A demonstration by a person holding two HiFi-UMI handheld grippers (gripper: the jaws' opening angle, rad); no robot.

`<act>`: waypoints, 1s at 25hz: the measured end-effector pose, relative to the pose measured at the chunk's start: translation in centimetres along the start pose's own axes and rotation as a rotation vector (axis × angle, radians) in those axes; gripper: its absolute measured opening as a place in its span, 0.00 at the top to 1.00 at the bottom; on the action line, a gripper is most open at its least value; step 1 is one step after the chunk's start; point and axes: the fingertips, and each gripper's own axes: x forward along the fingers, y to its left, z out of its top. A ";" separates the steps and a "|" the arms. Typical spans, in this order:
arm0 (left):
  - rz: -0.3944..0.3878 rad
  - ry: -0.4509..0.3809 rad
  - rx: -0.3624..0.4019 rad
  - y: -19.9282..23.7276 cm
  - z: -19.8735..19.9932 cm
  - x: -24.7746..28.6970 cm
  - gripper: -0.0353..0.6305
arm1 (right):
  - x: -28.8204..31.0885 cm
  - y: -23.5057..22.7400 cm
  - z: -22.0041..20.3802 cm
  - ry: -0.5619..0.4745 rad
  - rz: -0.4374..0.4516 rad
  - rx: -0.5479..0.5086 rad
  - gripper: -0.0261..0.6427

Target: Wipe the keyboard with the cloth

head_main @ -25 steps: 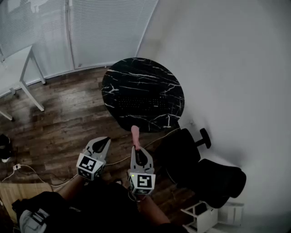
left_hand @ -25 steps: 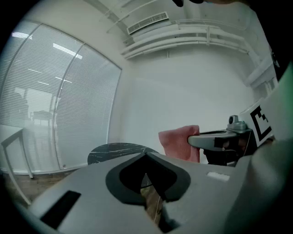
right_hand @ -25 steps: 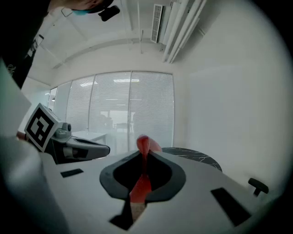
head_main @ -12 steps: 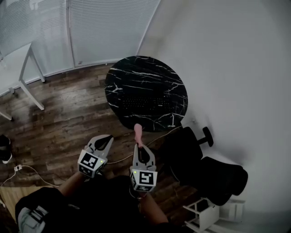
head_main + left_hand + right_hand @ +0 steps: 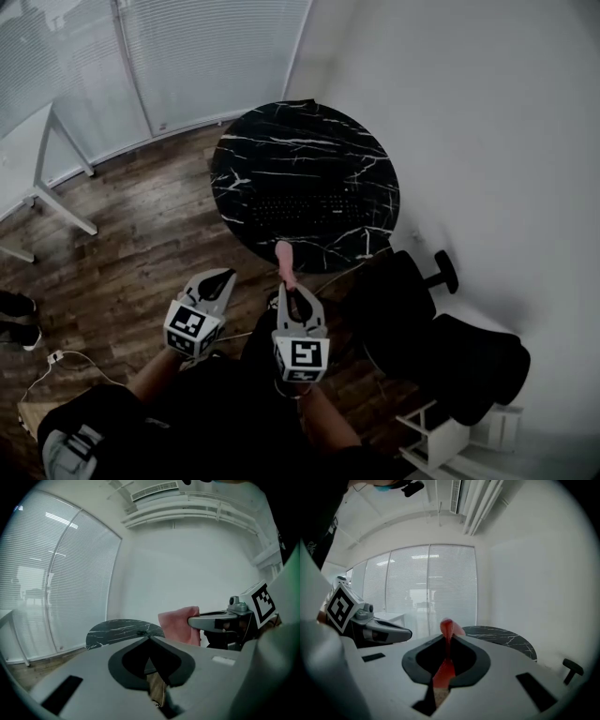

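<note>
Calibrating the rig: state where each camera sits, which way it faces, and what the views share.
Head view: on the person's head, steeply down onto table, keyboard, the person's arms, left tongs, right tongs.
Left gripper view: rides the left tongs, shut and empty, facing the table; right tongs at right.
Right gripper view: rides the right tongs, shut on the cloth, facing blinds and table.
Shared: all three show table and cloth.

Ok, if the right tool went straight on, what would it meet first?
Likely the near rim of the table, the cloth in the right tool touching first, keyboard beyond. Height is unclear, and its own view puts the table slightly right, so it might miss.
</note>
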 end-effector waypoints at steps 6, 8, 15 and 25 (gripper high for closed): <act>0.072 0.023 -0.011 2.1 2.5 8.5 0.95 | 6.4 -6.4 0.8 0.020 0.097 0.000 0.95; 0.117 0.038 -0.025 3.2 3.7 11.6 0.95 | 8.7 -8.9 1.5 0.032 0.135 -0.014 0.95; 0.270 0.108 -0.122 6.2 3.2 20.0 0.95 | 15.3 -15.7 -0.3 0.125 0.338 -0.106 0.95; 0.400 0.216 -0.227 11.0 -2.1 22.8 0.95 | 26.8 -13.8 -2.4 0.233 0.526 -0.513 0.94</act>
